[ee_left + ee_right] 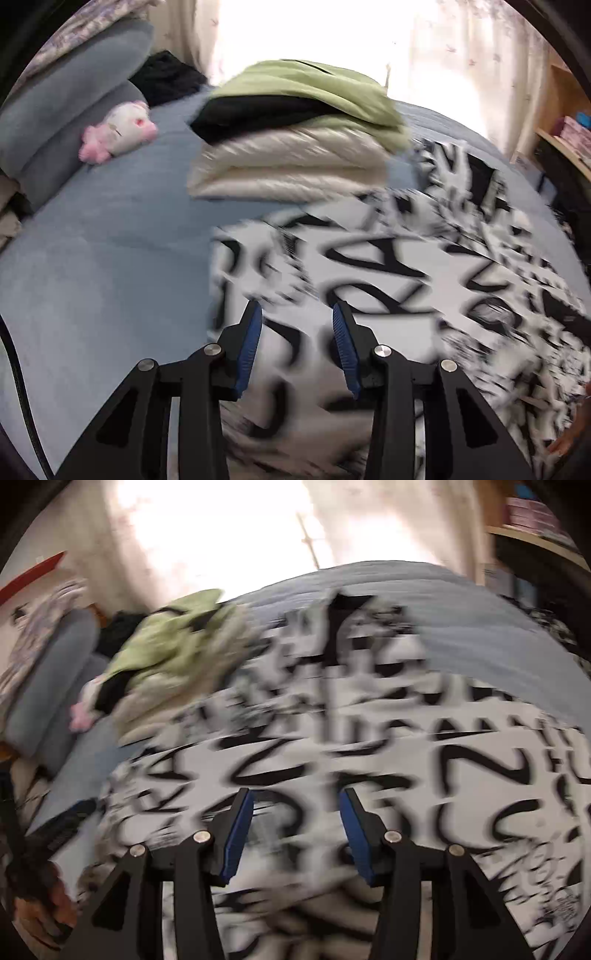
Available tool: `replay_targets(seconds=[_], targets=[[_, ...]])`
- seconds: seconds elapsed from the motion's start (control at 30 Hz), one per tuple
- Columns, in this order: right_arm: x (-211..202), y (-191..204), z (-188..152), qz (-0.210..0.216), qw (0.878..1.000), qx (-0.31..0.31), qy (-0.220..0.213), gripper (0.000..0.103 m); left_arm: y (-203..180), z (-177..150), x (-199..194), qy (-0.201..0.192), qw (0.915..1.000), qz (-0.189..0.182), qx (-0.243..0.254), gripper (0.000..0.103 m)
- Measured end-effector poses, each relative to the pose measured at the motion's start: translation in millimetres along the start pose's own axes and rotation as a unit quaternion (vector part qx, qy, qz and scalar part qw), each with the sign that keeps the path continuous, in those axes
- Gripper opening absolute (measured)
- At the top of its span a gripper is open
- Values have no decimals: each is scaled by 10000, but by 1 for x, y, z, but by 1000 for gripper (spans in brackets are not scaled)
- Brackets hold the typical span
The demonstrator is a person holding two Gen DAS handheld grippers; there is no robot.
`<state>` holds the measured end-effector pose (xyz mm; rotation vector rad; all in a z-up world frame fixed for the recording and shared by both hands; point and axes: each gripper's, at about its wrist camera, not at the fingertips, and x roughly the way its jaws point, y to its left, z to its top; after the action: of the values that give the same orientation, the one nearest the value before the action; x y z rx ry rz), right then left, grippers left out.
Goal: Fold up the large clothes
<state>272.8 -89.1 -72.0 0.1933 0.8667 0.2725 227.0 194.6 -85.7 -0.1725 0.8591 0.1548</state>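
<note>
A large white garment with bold black lettering (369,266) lies spread over the blue bed (110,258); motion blurs it in both views. My left gripper (296,308) hovers over the garment's left edge, open, its blue pads (251,343) apart with nothing between them. In the right wrist view the same printed garment (332,738) fills the middle. My right gripper (296,793) is above it, also open, and its pads (240,834) hold no cloth.
A stack of folded clothes (295,162), green over black over cream, sits behind the garment. A pink-and-white plush toy (118,133) and grey pillows (74,92) lie at the left. A wooden shelf (565,140) stands at the right, bright curtains behind. A person's hand (40,904) shows at lower left.
</note>
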Motion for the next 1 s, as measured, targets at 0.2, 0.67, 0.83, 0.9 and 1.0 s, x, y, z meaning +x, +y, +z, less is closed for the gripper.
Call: replay_targets(seconds=[0.2, 0.67, 0.83, 0.9, 1.0], targets=[[30, 58, -28, 744, 9939, -442, 677, 49, -41, -46, 20, 672, 9974, -264, 89, 38], [13, -52, -35, -955, 9946, 189, 367, 52, 9, -55, 25, 670, 9976, 157, -19, 38], [0, -69, -42, -620, 9949, 710, 354, 52, 6, -50, 23, 720, 9967, 360, 90, 38], [-6, -63, -44, -622, 9956, 627, 306, 52, 5, -50, 20, 780, 9962, 387, 91, 38], [-17, -55, -46, -472, 9966, 622, 246, 52, 5, -50, 15, 831, 9955, 430, 124, 39]])
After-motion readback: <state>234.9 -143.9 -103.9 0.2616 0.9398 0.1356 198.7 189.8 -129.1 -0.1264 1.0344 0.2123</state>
